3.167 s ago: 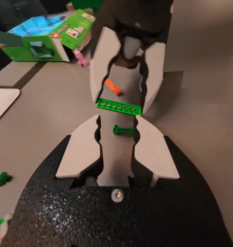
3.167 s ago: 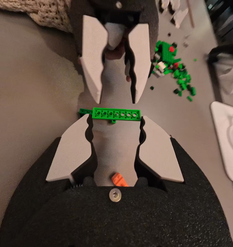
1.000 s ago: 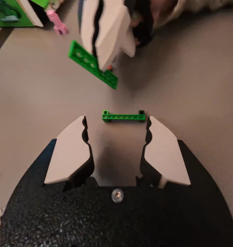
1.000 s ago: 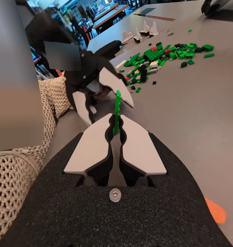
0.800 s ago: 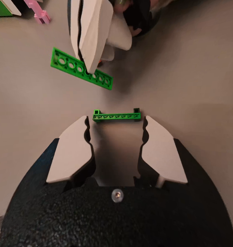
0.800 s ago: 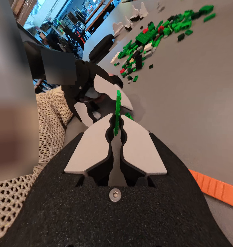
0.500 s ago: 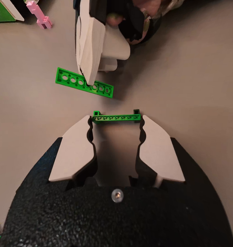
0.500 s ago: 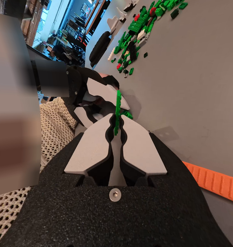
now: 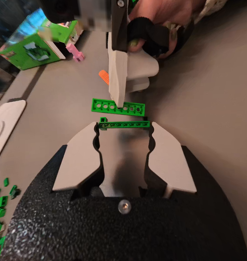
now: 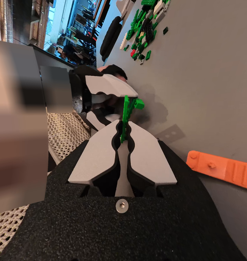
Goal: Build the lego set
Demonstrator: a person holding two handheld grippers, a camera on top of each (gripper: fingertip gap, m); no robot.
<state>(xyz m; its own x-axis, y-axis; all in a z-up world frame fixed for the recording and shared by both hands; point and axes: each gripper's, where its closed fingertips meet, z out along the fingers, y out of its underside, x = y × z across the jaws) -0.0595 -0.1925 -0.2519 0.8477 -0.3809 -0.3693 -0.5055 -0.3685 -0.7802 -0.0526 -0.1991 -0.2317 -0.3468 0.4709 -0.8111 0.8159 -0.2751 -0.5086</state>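
Observation:
A long thin green strip with a small brick at each end lies crosswise between the tips of my left gripper, which is shut on its two ends. My right gripper is shut on a green plate with round holes, held on edge just beyond the strip, underside towards the left wrist camera. In the right wrist view the plate stands upright against the strip's end brick; whether they touch I cannot tell. The left gripper's upper finger reaches that end.
An orange brick separator lies on the grey table near the right gripper. A pile of loose green, black and white bricks lies farther off. A green box and a pink figure stand at the back left. Left and right tips are no more than a few centimetres apart.
The left jaws closed onto the ends of the green strip and tilted up with it. The right gripper brought the holed plate down and level, close to the strip.

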